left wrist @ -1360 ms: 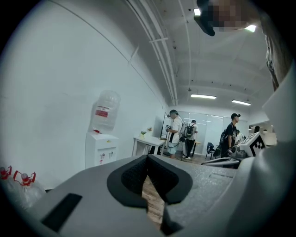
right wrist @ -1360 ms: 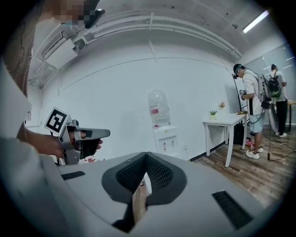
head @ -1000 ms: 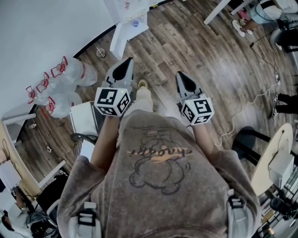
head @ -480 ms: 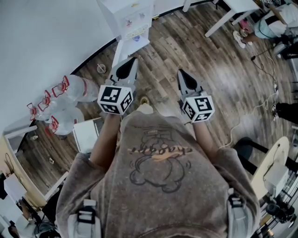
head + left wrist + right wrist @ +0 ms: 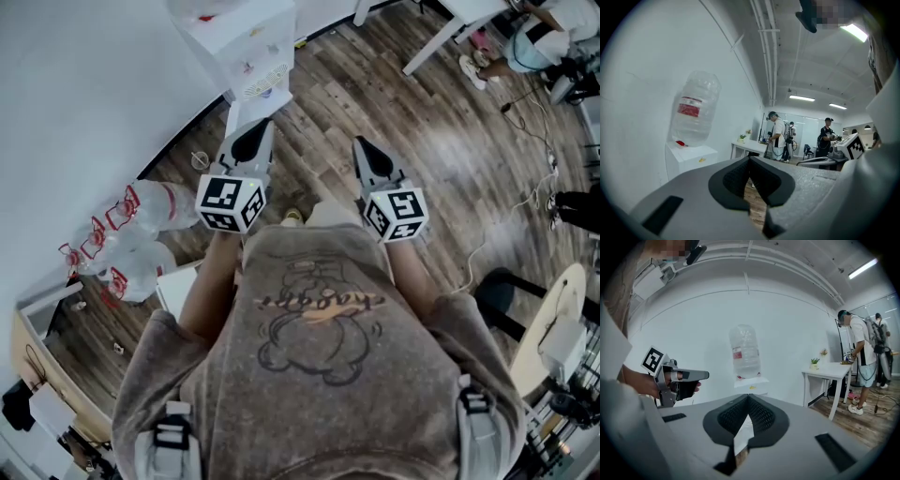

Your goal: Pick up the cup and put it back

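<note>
No cup shows clearly in any view. In the head view my left gripper (image 5: 255,131) and right gripper (image 5: 364,145) are held out side by side over the wooden floor, both pointing at a white water dispenser (image 5: 248,47) by the wall. The left gripper (image 5: 750,159) has its pads touching, with nothing between them. My right gripper (image 5: 748,397) is shut and empty too. The dispenser's upturned clear bottle (image 5: 693,110) stands ahead in the left gripper view, and the same bottle (image 5: 745,352) shows in the right gripper view. The left gripper (image 5: 701,376) appears at the left of the right gripper view.
Several empty water bottles (image 5: 141,211) lie on the floor by the left wall, with a small round thing (image 5: 199,159) near them. A white table (image 5: 829,373) stands right of the dispenser. People (image 5: 778,136) stand further back. A cable (image 5: 497,225) and a stool (image 5: 506,295) are at the right.
The person has walked toward the dispenser, which now sits larger and nearer in the head view. The floor bottles have slid back to the left. Both grippers keep the same pose, shut.
</note>
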Available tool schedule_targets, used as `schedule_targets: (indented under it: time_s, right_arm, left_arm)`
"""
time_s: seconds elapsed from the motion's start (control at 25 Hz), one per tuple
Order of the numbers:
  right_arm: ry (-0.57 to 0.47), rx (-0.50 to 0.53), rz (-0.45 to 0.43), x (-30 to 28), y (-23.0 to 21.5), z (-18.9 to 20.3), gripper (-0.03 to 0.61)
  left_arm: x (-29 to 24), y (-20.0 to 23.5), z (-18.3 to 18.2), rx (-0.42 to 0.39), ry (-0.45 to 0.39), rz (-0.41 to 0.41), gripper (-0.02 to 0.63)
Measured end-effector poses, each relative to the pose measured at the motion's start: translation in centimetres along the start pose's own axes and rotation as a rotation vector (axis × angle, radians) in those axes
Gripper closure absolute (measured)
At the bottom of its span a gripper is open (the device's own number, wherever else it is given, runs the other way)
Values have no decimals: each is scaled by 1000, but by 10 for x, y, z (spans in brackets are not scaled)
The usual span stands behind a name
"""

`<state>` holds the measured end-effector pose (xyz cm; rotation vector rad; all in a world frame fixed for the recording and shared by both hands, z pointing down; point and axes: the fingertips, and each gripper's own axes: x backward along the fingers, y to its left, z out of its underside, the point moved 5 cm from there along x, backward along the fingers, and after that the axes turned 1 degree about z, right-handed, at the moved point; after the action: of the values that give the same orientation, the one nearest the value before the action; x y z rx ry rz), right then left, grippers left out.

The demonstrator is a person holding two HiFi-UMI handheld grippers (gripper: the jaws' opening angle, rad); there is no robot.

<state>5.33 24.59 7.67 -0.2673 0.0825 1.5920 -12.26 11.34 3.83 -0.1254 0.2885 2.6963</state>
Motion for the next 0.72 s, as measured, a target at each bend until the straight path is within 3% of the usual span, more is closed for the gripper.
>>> schedule_targets:
  time_s: [0.28,0.72]
  right_arm:
    - [-1,-24,8,-27,-20,-1,577]
    - [28,-56,-49,-101,-78,-3,577]
  left_arm:
    - [-34,10,1,-1,19,20,611]
    - [-112,42,2,22,53,5,612]
